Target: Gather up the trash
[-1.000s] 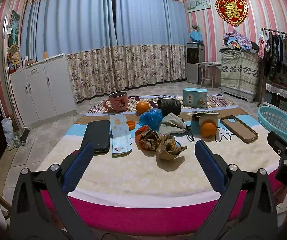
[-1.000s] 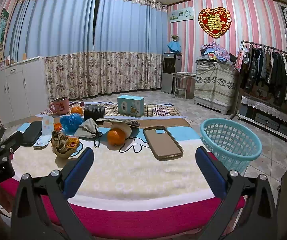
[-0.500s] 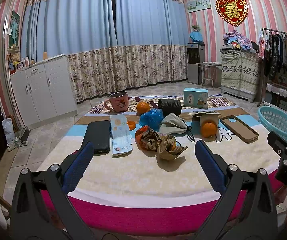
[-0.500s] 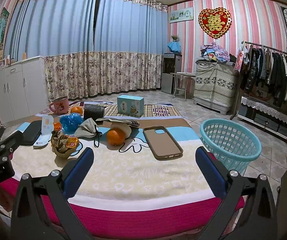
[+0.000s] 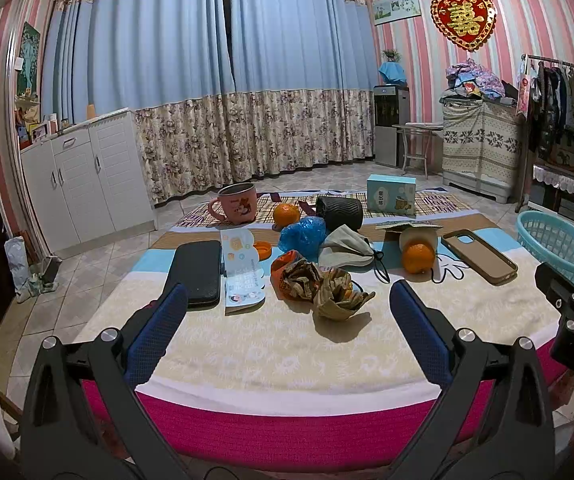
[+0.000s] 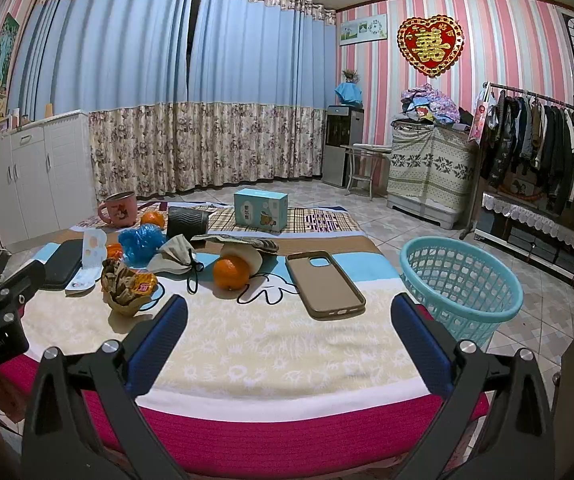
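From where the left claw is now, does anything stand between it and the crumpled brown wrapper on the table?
Nothing visible does. The left claw is open, and only bare tablecloth lies between it and the crumpled brown wrapper. The orange wrapper sits just behind, touching it.

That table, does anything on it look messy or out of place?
Yes. Crumpled wrappers lie mid-table among tidy things, next to a scrunched blue plastic bag and a used face mask. The basket stands beside the table.
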A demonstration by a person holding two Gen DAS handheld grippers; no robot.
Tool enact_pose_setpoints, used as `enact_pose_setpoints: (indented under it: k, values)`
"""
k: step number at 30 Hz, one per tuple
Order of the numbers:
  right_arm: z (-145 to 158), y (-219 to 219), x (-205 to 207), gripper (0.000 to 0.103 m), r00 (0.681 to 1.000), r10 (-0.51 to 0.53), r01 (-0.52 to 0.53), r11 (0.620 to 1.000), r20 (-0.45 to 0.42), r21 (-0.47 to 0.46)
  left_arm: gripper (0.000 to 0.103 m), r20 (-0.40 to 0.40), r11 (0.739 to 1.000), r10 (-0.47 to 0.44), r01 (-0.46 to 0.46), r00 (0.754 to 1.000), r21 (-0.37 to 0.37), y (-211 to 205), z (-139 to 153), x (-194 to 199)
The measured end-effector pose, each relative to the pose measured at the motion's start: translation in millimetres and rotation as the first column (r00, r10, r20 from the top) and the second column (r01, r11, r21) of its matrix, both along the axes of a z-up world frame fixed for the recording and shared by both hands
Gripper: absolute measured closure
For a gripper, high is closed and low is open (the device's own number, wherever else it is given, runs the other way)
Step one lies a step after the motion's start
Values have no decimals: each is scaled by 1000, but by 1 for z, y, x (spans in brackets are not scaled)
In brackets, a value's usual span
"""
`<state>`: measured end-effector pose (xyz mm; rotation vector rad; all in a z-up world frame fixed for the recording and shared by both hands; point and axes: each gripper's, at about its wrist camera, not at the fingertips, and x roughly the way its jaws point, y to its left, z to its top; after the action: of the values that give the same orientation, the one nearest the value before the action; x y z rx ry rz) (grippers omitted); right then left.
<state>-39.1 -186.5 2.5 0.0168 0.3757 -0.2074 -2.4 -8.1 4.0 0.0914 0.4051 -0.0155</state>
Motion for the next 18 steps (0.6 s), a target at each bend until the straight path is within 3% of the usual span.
enact_pose_setpoints:
  k: [18]
  values:
    - [-1,-2,0,4,1000,0,0,1000,-2,-3,5,0,1000,0,0,1000,3,-1,-1,0]
